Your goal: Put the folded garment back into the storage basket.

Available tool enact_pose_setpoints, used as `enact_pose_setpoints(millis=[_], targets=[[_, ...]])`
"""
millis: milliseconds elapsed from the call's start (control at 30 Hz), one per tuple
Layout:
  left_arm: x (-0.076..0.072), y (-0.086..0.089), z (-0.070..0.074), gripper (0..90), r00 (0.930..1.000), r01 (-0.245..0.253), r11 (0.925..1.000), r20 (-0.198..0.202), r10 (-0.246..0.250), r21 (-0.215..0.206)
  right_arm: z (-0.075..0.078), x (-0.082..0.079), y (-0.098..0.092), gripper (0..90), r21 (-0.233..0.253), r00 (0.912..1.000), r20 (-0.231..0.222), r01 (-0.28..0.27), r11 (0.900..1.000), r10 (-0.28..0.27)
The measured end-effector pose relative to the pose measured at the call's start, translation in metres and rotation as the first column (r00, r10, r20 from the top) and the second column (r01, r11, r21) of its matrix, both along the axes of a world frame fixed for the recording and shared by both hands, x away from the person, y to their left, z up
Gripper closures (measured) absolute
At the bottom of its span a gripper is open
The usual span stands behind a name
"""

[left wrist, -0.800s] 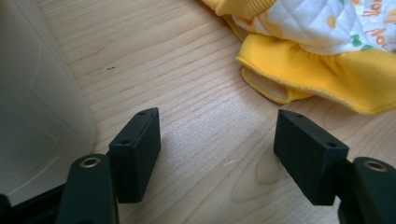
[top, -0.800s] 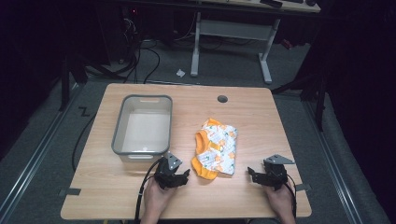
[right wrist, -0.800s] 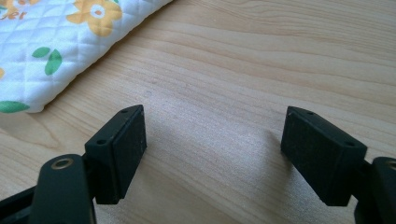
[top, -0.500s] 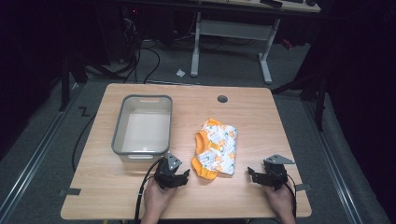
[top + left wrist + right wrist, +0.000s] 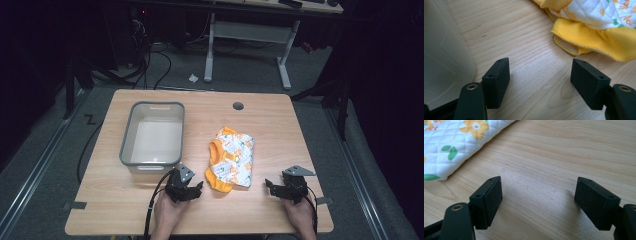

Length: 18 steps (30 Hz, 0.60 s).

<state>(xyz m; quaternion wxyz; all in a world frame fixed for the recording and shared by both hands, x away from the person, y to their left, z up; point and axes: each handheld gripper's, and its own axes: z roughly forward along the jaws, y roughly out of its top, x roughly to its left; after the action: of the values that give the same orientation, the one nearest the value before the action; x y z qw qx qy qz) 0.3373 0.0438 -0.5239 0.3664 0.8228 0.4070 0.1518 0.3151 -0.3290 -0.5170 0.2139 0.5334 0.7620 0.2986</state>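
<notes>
Risk: we judge the likeliest slip is a pinch that takes only the top quilted layer of the folded garment (image 5: 231, 158), so it unfolds or drags when lifted; the soft, layered cloth would cause that. The left tongs also sit close to the bin wall and could nudge it.

Left tongs (image 5: 186, 189): we see them near the front edge of the table, between the bin and the garment. Jaws spread wide, released, gripping nothing, bare wood between them. In the left gripper view (image 5: 540, 82), the garment's yellow hem lies just ahead and to the right, apart from the jaws.

Right tongs (image 5: 280, 187): to the right of the garment, near the front edge. Jaws wide apart, released, empty. In the right gripper view (image 5: 537, 201), the white quilted edge sits ahead to the left, not touching.

Garment: folded, white with orange flowers and yellow trim, lying flat on the table between the two tongs, just right of the bin.

Bin (image 5: 128, 142): clear grey plastic, empty, left of centre.

Table (image 5: 280, 125): light wood, with a small round hole (image 5: 238, 106) near the far edge.
</notes>
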Motion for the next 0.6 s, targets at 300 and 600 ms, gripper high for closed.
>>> enact_pose_setpoints(millis=[300,600], targets=[[0.0004,0.0002,0.0002,31.3,1.0,0.0,1.0,-0.008,0.0,-0.007,0.0,0.0001,-0.0001,22.6,-0.001,1.0,0.001,-0.001,1.0,0.001],[0.0017,0.0016,0.0003,31.4,0.9998,-0.01,0.9995,-0.016,0.01,-0.028,0.0,0.0001,-0.0001,22.6,-0.001,1.0,0.001,-0.001,1.0,0.001]])
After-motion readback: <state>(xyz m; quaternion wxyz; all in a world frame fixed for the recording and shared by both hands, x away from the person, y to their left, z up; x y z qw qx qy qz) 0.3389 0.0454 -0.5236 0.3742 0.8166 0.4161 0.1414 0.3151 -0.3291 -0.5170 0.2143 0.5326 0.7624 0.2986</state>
